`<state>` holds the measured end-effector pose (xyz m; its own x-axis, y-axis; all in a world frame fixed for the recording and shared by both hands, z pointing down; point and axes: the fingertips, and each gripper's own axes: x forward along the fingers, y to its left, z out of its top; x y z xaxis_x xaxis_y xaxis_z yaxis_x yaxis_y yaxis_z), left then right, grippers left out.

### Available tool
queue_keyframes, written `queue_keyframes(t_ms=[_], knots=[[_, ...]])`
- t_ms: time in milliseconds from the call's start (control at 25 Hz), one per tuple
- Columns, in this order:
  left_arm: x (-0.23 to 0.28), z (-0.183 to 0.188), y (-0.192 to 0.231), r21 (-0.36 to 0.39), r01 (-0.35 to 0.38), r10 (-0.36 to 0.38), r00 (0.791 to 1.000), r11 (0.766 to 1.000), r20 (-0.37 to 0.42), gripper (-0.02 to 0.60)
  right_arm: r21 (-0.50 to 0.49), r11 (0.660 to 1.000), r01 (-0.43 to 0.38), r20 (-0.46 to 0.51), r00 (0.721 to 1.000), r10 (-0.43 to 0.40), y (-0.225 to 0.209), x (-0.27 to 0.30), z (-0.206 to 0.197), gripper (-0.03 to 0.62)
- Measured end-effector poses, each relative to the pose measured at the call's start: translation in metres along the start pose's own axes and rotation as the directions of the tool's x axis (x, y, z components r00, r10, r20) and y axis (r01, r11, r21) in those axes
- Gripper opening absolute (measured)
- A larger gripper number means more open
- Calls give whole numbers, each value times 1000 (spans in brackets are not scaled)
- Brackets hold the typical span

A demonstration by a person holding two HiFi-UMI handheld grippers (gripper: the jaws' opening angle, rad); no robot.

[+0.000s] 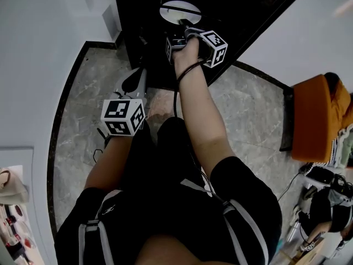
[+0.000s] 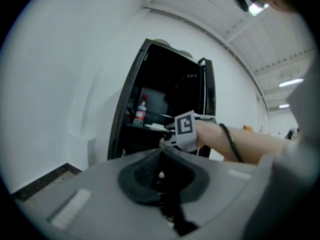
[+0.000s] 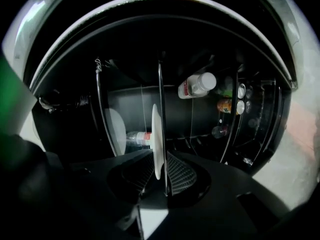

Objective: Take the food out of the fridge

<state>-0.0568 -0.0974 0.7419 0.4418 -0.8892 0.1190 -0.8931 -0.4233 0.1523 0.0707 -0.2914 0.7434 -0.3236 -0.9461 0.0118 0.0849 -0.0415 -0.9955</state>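
The black fridge (image 1: pixel 138 21) stands open ahead of me. A white plate (image 1: pixel 179 9) lies on a shelf inside it, and my right gripper (image 1: pixel 185 25) reaches in and is shut on the plate's near rim. In the right gripper view, which is rolled, the plate (image 3: pixel 156 134) shows edge-on between the two pads (image 3: pixel 177 171). A bottle with a red label (image 2: pixel 141 111) stands on the shelf left of the plate. My left gripper (image 1: pixel 140 76) hangs lower, outside the fridge over the floor, shut with nothing in it.
More bottles (image 3: pixel 197 85) and an orange jar (image 3: pixel 225 105) sit deeper in the fridge and on its door. An orange seat (image 1: pixel 317 120) stands at the right, with cables and gear on the floor beside it. White walls flank the fridge; the floor (image 1: pixel 83 109) is grey marble.
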Motion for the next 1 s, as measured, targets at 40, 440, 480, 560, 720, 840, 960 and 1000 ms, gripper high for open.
queue_keyframes(t_ms=[40, 440, 480, 560, 720, 840, 960, 1000], knots=[[0, 0, -1, 0, 1, -1, 1000, 1000, 0, 3, 4, 1000, 1, -3, 1000, -1, 0, -1, -1, 63], [-2, -1, -14, 4, 25, -25, 1000, 1000, 2, 3, -31, 998, -46, -59, 997, 44, 13, -14, -6, 12], [-3, -1, -15, 3, 26, -26, 1000, 1000, 4, 3, -34, 998, -54, -61, 997, 52, 14, -16, -6, 12], [-4, -1, -18, 3, 27, -27, 1000, 1000, 8, 3, -39, 997, -69, -65, 996, 66, 14, -21, -4, 12], [-3, -4, -20, 3, 26, -26, 1000, 1000, 9, 3, -62, 993, -102, -84, 992, 96, 14, -31, -4, 12], [-2, -4, -20, -1, 25, -25, 1000, 1000, 11, 3, -77, 990, -118, -103, 989, 110, 14, -41, -8, 12], [2, -1, -20, -1, 22, -22, 1000, 1000, 18, 3, -78, 988, -135, -135, 983, 124, 14, -55, -11, 12], [2, 1, -20, 0, 20, -20, 1000, 1000, 22, 3, -77, 987, -143, -142, 981, 131, 15, -62, -12, 12]])
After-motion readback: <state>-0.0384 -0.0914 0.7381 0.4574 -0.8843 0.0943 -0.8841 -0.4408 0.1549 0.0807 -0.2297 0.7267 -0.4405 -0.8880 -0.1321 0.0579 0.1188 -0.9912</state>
